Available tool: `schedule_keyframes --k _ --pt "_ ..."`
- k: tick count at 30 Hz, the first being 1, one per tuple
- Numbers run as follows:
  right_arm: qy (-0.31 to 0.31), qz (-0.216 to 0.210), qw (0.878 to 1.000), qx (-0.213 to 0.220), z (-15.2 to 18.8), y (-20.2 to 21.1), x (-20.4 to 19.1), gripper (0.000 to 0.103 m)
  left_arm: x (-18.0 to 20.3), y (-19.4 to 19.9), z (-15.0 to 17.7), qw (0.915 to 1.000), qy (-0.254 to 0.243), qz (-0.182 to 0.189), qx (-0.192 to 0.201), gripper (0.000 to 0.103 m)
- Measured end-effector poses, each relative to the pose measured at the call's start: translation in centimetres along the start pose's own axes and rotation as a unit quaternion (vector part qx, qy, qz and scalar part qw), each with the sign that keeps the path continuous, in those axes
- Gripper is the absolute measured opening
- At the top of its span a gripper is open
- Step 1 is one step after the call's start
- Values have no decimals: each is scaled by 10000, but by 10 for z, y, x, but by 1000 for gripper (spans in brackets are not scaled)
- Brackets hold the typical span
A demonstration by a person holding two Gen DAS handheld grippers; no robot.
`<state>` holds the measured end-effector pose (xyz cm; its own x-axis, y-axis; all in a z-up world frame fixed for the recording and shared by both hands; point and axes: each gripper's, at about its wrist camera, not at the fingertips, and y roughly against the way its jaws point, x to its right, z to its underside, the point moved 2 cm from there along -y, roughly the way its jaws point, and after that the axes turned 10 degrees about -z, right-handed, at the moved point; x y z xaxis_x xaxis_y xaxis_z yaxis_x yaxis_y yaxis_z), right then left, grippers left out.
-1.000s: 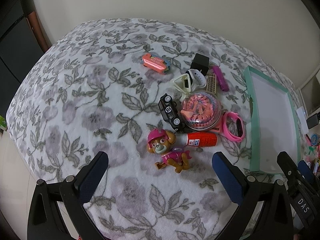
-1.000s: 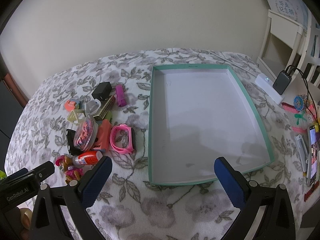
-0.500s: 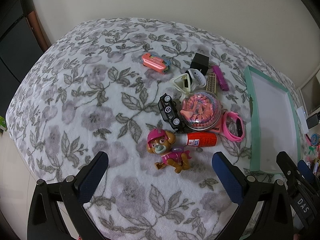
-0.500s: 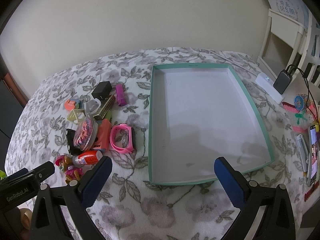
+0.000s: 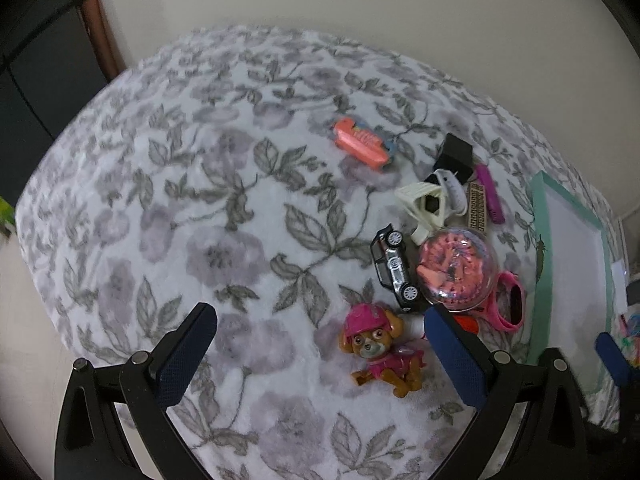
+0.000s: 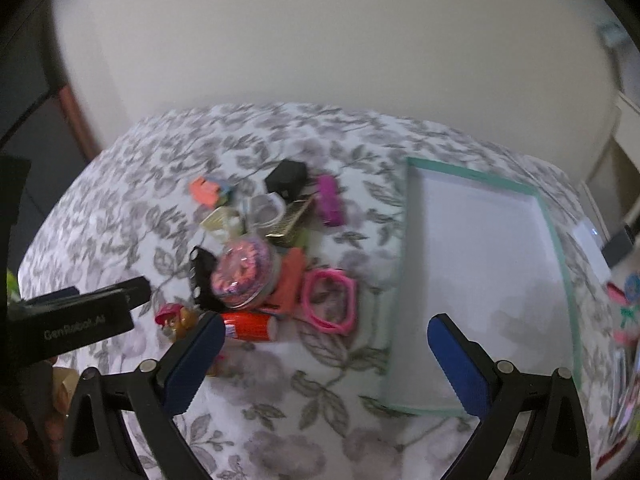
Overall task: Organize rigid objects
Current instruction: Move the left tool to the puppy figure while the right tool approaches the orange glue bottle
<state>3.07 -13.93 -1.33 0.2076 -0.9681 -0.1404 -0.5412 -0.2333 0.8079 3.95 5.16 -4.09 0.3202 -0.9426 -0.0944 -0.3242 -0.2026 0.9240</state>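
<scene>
Grey-leaved floral cloth (image 5: 208, 208) covers the whole tabletop, with a plain pale wall behind it. Near the middle lies a cluster of small hard things: a pup figure in a pink helmet (image 5: 380, 350), a black toy car (image 5: 394, 268), a clear dome full of pink pieces (image 5: 456, 270), a pink wristband (image 5: 510, 304), a red tube (image 6: 248, 326), a purple bar (image 5: 492, 194), a black block (image 5: 456, 154) and an orange clip (image 5: 360, 142) set apart from the rest. Just beside the wristband sits a green-rimmed tray (image 6: 560, 256), white inside and holding nothing. Both claws are spread wide with nothing between their blue pads: the left gripper (image 5: 320, 354) hangs close above the pup figure, and the right gripper (image 6: 326, 364) hovers over the cloth between the pile and the tray. White lettering on the left tool's body, seen from the right camera, reads roughly "GenRobot.AI", though blur softens it.
</scene>
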Motion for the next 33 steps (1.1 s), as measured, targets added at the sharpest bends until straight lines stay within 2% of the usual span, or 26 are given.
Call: schedule_keyframes --k 6,10,18,22,25,33 --pt "479 -26 9984 -315 -3 -24 -20 100 -6 -23 1 9988 219 146 -404 103" --pt "569 -139 9972 -459 -2 -32 -18 100 -6 -33 2 9978 285 190 -566 103" --pt "-77 -249 9986 -454 -13 -40 11 100 3 -44 7 9968 185 214 -742 103" --pt "-137 -307 9985 -425 -22 -47 10 98 15 -47 10 9966 -14 210 -801 101" --pt "-270 -503 9978 -350 -26 -51 9 97 29 -51 12 9958 -187 227 -867 100" --pt "-525 -612 9958 -439 -17 -54 17 97 57 -57 21 9933 -580 294 -953 99"
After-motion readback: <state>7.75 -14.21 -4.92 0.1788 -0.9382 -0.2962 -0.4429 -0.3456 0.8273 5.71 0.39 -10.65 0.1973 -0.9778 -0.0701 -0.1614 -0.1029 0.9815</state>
